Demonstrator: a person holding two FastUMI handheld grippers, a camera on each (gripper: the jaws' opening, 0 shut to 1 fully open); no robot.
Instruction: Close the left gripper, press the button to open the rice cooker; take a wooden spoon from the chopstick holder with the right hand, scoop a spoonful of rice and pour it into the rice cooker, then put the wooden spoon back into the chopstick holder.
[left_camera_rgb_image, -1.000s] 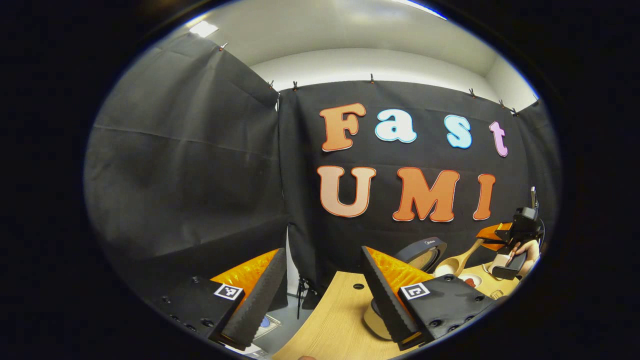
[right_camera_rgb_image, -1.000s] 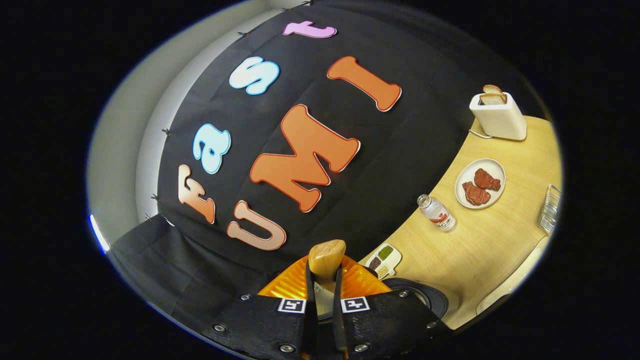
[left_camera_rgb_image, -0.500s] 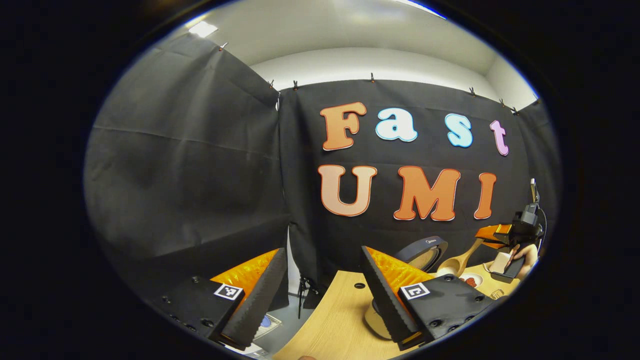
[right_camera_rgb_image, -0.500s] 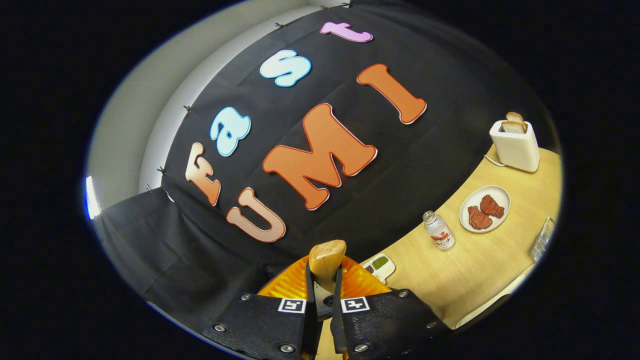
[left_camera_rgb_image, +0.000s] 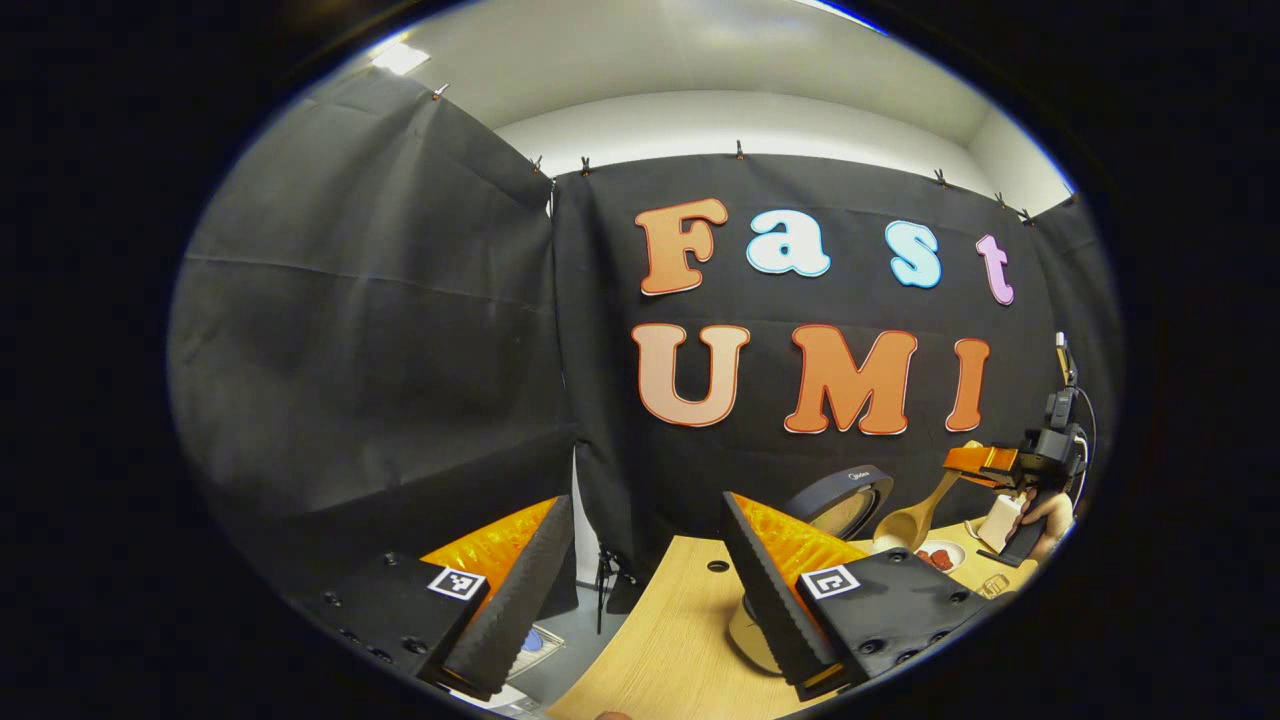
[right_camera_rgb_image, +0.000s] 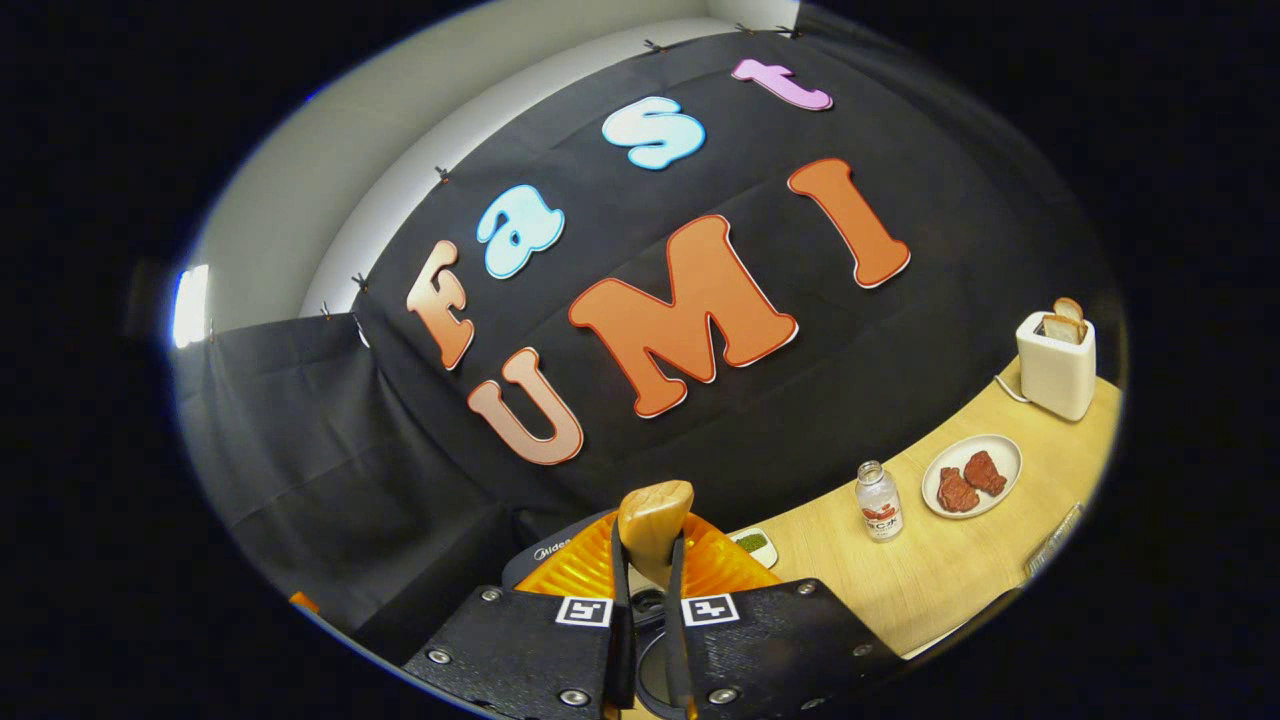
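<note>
Rice cooker (left_camera_rgb_image: 840, 500) stands at the back of the wooden counter (left_camera_rgb_image: 670, 640) with its round lid raised, seen in the left gripper view beyond the left claw (left_camera_rgb_image: 640, 590), whose two fingers are spread wide apart with nothing between them. Farther right in that view, the right claw (left_camera_rgb_image: 975, 462), gripped by a person's hand (left_camera_rgb_image: 1040, 510), holds the wooden spoon (left_camera_rgb_image: 915, 515) by its handle, the bowl end hanging low beside the cooker's open lid. In the right gripper view, the right claw (right_camera_rgb_image: 645, 640) is pinched tight on the spoon's handle, whose rounded end (right_camera_rgb_image: 653, 515) sticks up between the fingers; the dark rim of the cooker lies just below. Along the counter to the right sit a small dish of green grains (right_camera_rgb_image: 752, 543), a bottle (right_camera_rgb_image: 879, 503), a plate (right_camera_rgb_image: 1003, 450) with two pieces of red meat, and a white toaster (right_camera_rgb_image: 1055, 370) with bread in its slots.
</note>
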